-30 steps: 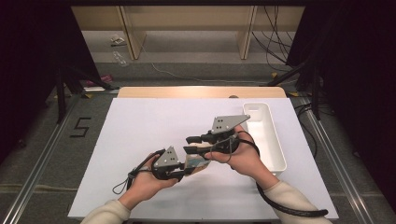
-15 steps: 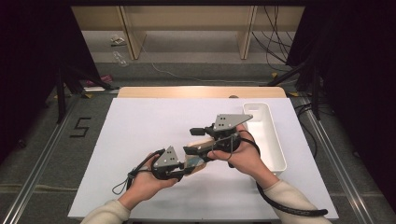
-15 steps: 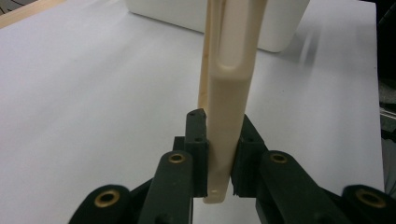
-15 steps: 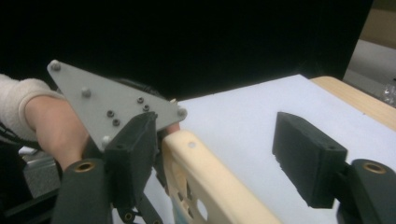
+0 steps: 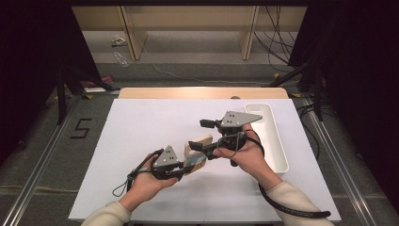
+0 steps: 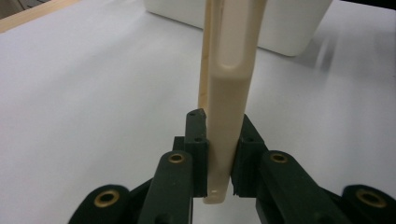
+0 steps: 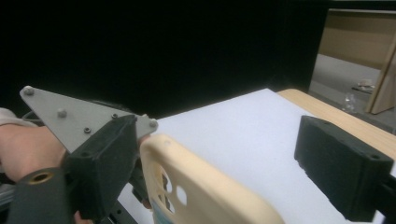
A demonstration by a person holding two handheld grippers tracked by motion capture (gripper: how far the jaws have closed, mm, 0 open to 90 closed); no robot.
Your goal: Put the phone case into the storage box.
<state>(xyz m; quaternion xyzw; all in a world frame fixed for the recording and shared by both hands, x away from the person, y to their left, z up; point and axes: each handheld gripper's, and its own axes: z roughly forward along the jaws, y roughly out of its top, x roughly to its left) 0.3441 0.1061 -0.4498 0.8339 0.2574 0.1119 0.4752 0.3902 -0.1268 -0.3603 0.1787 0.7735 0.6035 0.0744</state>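
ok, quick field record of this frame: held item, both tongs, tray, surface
held item: cream phone case, upright on edge
left tongs: shut on the phone case's lower end, pads on both faces
right tongs: jaws have just been opening; they stand apart on either side of the case's top edge, pads off it
tray: white, long, on the mat's right side; nothing visible inside
surface: white mat on a wooden table

Phone case [image 6: 231,93] runs off the top edge in left gripper view; its lower end is cut by the bottom edge in right gripper view. White tray [image 6: 275,21] is blurred, top cropped. Small clutter [image 5: 117,41] on the floor beyond the table: too small to ID, maybe a bottle.
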